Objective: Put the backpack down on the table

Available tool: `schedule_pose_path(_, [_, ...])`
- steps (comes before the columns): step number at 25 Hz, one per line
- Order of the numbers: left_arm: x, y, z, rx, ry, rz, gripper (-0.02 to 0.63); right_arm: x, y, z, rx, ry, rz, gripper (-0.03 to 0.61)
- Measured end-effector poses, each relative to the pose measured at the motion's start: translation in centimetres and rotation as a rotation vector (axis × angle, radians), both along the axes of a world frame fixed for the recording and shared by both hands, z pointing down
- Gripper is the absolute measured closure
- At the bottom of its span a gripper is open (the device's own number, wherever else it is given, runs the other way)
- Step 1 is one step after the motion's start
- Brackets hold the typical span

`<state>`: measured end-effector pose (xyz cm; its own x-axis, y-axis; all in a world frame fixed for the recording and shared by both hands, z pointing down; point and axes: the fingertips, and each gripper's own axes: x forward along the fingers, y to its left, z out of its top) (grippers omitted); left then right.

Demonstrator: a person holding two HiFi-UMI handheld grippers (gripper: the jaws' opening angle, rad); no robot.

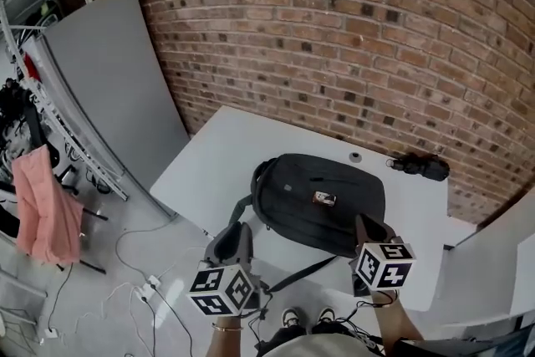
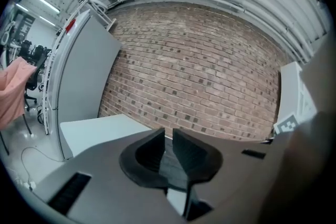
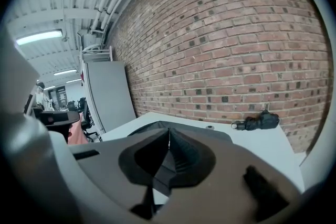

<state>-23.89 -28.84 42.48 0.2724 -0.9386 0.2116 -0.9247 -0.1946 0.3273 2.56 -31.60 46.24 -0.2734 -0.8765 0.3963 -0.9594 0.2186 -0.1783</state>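
Backpack (image 1: 322,205) flat on the tabletop (image 1: 219,159). Left tongs (image 2: 169,134) barely parted, empty; right tongs (image 3: 168,131) closed, empty; both near the backpack. Risk of snagging its overhanging strap (image 1: 301,273) and dragging it off.

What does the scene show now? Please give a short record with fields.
task object: black fabric backpack lies flat on the white table, held by neither gripper
left gripper: jaws slightly apart, nothing between
right gripper: jaws together, empty
other: small black bundle at the table's far edge, near the brick wall
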Motion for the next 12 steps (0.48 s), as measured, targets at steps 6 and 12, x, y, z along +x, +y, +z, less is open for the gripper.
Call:
schedule_pose_path(6, [2.2, 1.4, 0.7, -0.061, -0.011, -0.024, 0.600, 2.0, 1.1, -1.5, 0.032, 0.024, 0.010, 0.548])
schedule_pose_path(12, [3.6, 3.5, 1.0, -0.084, -0.081, -0.090, 0.601, 3.7, 2.7, -1.6, 0.034, 0.031, -0.012, 0.548])
